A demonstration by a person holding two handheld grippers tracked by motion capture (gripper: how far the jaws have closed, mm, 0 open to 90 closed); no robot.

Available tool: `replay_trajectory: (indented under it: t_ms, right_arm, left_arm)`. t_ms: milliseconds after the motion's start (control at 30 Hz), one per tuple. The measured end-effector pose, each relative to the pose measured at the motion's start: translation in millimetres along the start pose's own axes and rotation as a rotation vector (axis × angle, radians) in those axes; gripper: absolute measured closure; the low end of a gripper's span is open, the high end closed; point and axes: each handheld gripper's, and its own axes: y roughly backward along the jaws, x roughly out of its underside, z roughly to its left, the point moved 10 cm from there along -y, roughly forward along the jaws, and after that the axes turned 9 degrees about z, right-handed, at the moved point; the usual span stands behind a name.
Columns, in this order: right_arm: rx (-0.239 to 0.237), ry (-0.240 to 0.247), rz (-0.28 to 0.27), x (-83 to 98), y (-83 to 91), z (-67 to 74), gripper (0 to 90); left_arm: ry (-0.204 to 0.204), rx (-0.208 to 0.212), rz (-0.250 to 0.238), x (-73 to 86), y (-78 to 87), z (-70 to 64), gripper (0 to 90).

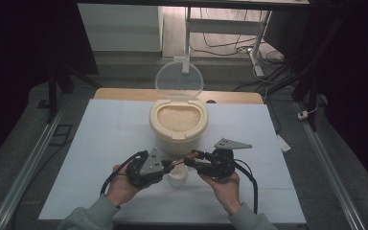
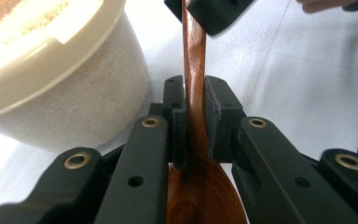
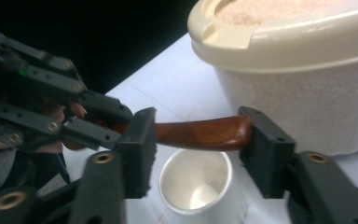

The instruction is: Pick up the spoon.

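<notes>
Wooden spoon (image 2: 194, 70): held level above the table (image 1: 100, 143), near its front edge, directly over a small white cup (image 3: 196, 184) that stands just in front of the rice container (image 1: 178, 125). Bowl end sits at the left gripper (image 1: 168, 166); handle runs across toward the right gripper (image 1: 190, 159).

Left gripper: jaws clamped together on the neck of the spoon, pads pressing both sides of the wood just above the bowl, as seen in the left gripper view. This grip carries the spoon.

Right gripper: jaws stand apart, one on each side of the handle's free end. In the right gripper view the far pad looks to be at or against the handle tip, the near pad still clear of the wood; no firm clamp yet. Likely a handover: the handle end gives reach for scooping, which the neck grip does not.

Rice container: cream tub at the middle of the table, filled near the rim with pale rice, clear lid (image 1: 179, 79) hinged upright at its back so the opening is free.

Cup: empty, upright, mouth open under the handle, probably placed close to receive rice.

Risk, as judged: if the left jaws release before the right close fully, the spoon drops on the cup.
</notes>
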Motion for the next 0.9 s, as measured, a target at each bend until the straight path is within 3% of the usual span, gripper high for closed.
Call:
replay_trajectory:
  t_ms: [267,367,400,433,533,767,833,900]
  right_arm:
    - [-0.078,-0.012,-0.076,-9.6,9.4,6.7,70.3]
    - [-0.135,-0.023,-0.104,-13.6,11.4,11.6,77.6]
    - [-0.135,-0.023,-0.104,-13.6,11.4,11.6,77.6]
    - [-0.179,-0.030,-0.118,-16.0,12.3,15.8,82.0]
    - [-0.206,-0.028,-0.130,-17.8,13.0,19.4,83.2]
    - [-0.208,0.009,-0.164,-21.3,15.0,24.7,83.6]
    - [-0.204,0.023,-0.174,-22.7,15.9,25.6,83.6]
    - [-0.195,0.034,-0.185,-24.4,17.9,25.8,83.7]
  left_arm:
    - [-0.006,0.004,0.015,2.0,-2.6,-1.1,79.8]
    - [-0.012,0.001,0.019,2.7,-2.5,-1.0,80.2]
    - [-0.016,-0.001,0.023,3.1,-2.9,-1.1,80.2]
    - [-0.020,-0.004,0.024,3.3,-3.3,-1.3,80.4]
    - [-0.020,-0.003,0.022,2.9,-3.5,-2.0,80.5]
    - [-0.011,-0.001,0.001,1.8,-0.2,-1.5,79.7]
    - [0.005,-0.006,-0.014,1.8,1.5,0.2,75.6]
    - [0.030,-0.016,-0.031,3.4,4.3,3.1,62.0]
